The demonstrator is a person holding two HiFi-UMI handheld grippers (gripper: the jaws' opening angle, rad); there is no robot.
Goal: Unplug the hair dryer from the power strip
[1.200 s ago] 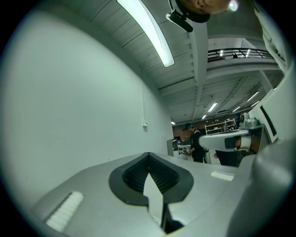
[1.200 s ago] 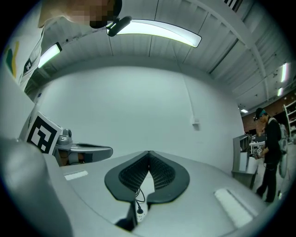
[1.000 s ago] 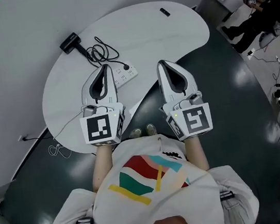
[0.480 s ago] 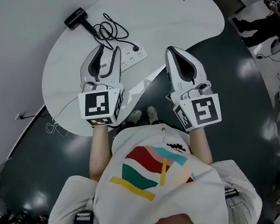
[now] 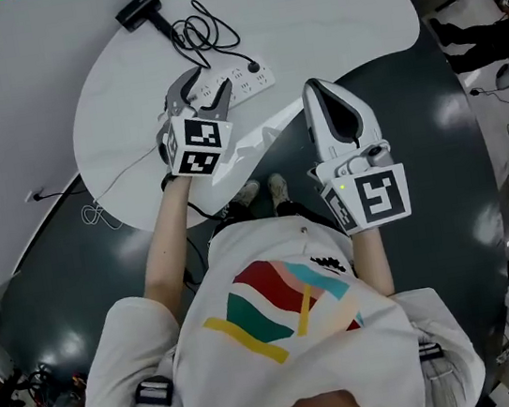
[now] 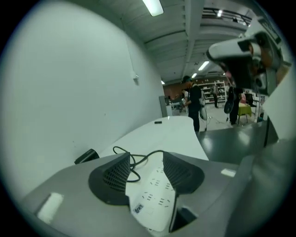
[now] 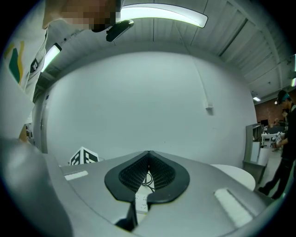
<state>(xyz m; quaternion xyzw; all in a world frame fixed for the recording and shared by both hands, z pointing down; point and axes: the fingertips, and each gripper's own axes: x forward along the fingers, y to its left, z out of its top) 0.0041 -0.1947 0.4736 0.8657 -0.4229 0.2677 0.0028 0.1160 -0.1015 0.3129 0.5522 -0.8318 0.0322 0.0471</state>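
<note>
Head view: a black hair dryer lies at the far left edge of the white worktop. Its cord loops to a plug seated in the right end of the power strip, which lies close to the near edge. The left gripper is at the strip's left end. The right gripper hangs off the near edge.

Left gripper view: the jaws have just been opening and stand apart. The strip's end lies between them, with no clear press on it.

Right gripper view: the jaws are fully together and hold nothing. The strip shows beyond them.
</note>
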